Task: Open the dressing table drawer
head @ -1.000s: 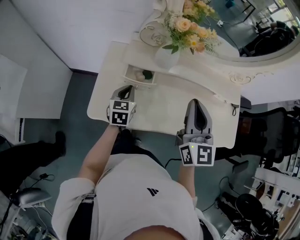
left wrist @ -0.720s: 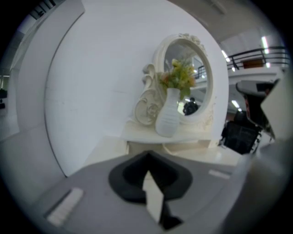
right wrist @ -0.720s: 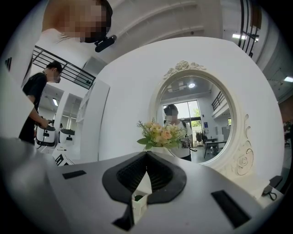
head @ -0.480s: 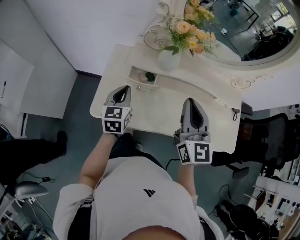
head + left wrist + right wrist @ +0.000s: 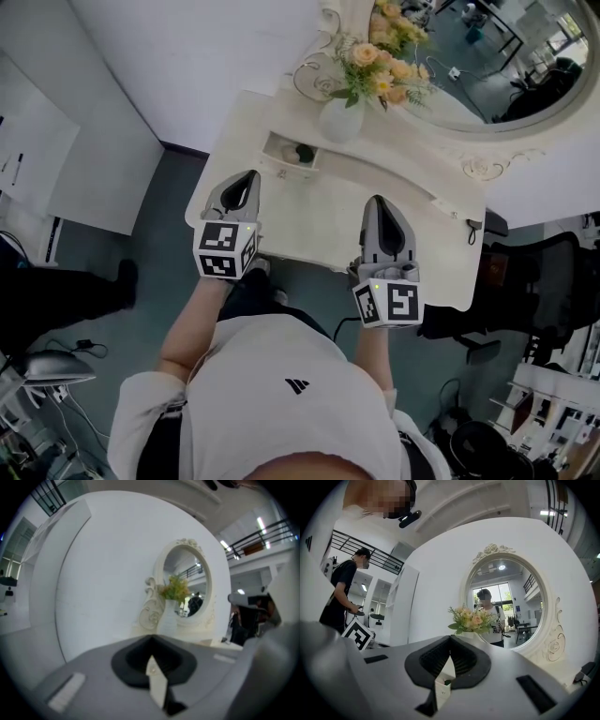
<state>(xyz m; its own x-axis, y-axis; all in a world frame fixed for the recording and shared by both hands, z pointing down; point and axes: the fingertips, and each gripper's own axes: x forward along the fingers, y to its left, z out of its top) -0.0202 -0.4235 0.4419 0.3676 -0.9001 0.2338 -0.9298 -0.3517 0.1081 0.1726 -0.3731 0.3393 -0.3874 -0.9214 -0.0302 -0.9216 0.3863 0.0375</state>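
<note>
The cream dressing table [image 5: 328,220] has a small drawer [image 5: 291,153] standing pulled out from its raised back tier, with a dark item and a pale item inside. My left gripper [image 5: 246,178] hovers above the table's near left part, a short way in front of the drawer and apart from it, shut with nothing in it. My right gripper [image 5: 377,202] is held over the table's middle right, also shut and empty. In the left gripper view the left gripper [image 5: 151,639] has its jaws meeting at the tips. The right gripper [image 5: 450,638] shows the same in its own view.
A white vase of flowers [image 5: 342,117] stands just behind the drawer, before the oval mirror [image 5: 497,66]. A dark office chair [image 5: 534,272] is right of the table. Another person's dark leg [image 5: 56,291] is on the floor at left.
My left gripper has lifted and drawn back from the drawer toward the table's near edge. The drawer stays pulled out. The right gripper has kept still.
</note>
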